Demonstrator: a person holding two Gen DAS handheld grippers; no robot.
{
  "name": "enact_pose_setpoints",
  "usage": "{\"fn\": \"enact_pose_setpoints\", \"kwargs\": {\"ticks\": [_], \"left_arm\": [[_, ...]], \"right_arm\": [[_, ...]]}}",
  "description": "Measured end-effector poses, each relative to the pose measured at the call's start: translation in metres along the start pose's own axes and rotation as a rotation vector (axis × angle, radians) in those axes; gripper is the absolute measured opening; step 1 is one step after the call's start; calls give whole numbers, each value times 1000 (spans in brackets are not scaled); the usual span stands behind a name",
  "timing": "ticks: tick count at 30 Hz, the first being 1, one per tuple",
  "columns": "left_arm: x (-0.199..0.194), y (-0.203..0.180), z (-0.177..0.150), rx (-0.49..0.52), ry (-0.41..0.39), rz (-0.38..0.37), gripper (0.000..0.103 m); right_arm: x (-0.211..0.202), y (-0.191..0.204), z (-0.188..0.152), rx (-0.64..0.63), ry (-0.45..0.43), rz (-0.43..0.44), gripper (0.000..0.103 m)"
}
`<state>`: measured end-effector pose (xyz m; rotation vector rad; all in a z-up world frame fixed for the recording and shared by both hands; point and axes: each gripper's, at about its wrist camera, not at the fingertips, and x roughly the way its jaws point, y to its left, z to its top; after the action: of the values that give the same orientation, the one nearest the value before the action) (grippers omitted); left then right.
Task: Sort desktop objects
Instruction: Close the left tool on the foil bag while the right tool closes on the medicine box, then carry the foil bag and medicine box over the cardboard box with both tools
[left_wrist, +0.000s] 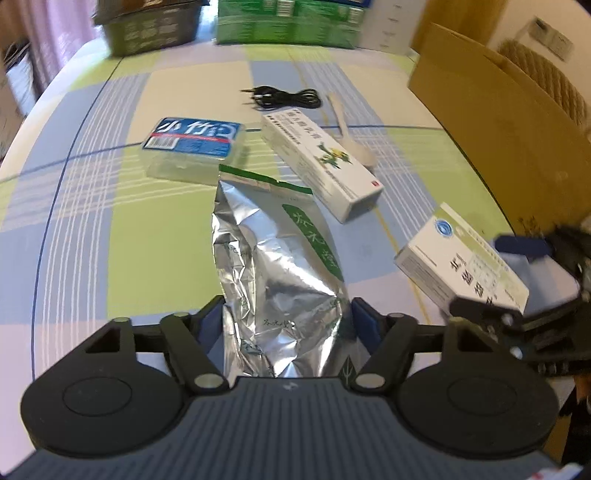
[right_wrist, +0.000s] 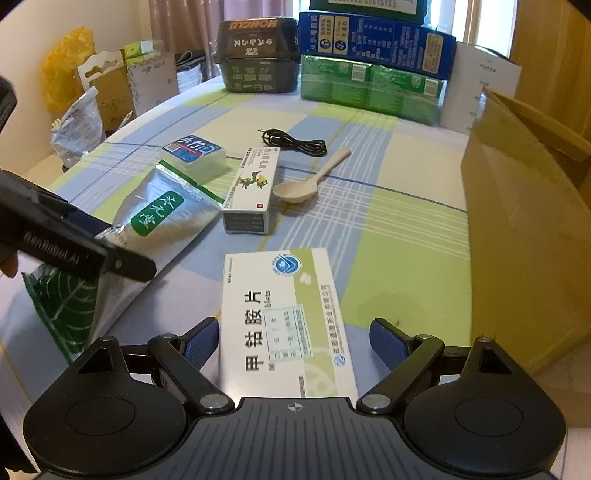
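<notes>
Desktop objects are lying scattered on the checked tablecloth, and both grippers are closing in on their picks. The left gripper is straddling the silver foil pouch, pads touching its crumpled sides, apparently squeezing it. The right gripper is sitting wide around the white tablet box, its right pad clearly apart from the box. A cardboard box is standing open alongside, probably the destination. A spoon, a black cable and an ointment carton are waiting beyond.
</notes>
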<state>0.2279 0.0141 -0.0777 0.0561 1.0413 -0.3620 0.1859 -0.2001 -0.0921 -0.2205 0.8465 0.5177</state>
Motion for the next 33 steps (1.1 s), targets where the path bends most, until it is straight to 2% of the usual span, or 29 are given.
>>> {"fn": "enact_pose_setpoints", "kwargs": {"ticks": [1, 5, 6, 7, 10, 18, 27, 29, 31, 33], "left_arm": [[-1, 0, 0, 1, 3, -18, 54], [-7, -6, -7, 39, 20, -42, 50], [-9, -8, -10, 48, 25, -51, 50], [-11, -11, -13, 56, 28, -61, 50], [-18, -18, -23, 76, 31, -73, 50], [-15, -24, -28, 90, 44, -36, 61], [-8, -42, -28, 215, 65, 39, 65], [-8, -42, -27, 211, 65, 35, 62], [-9, -43, -27, 210, 60, 26, 52], [-10, -45, -28, 209, 54, 31, 48]], "right_arm": [[2, -1, 1, 6, 1, 5, 86], [5, -4, 3, 16, 21, 27, 85], [4, -4, 2, 20, 25, 30, 80], [3, -4, 1, 21, 29, 33, 70], [-5, 0, -6, 21, 37, 14, 69], [-19, 3, -21, 53, 40, -2, 70], [-9, 8, -16, 5, 45, -11, 70], [-8, 8, -18, 11, 43, -9, 70], [-8, 7, -19, 13, 39, -12, 69], [-10, 8, -20, 20, 40, -18, 68]]}}
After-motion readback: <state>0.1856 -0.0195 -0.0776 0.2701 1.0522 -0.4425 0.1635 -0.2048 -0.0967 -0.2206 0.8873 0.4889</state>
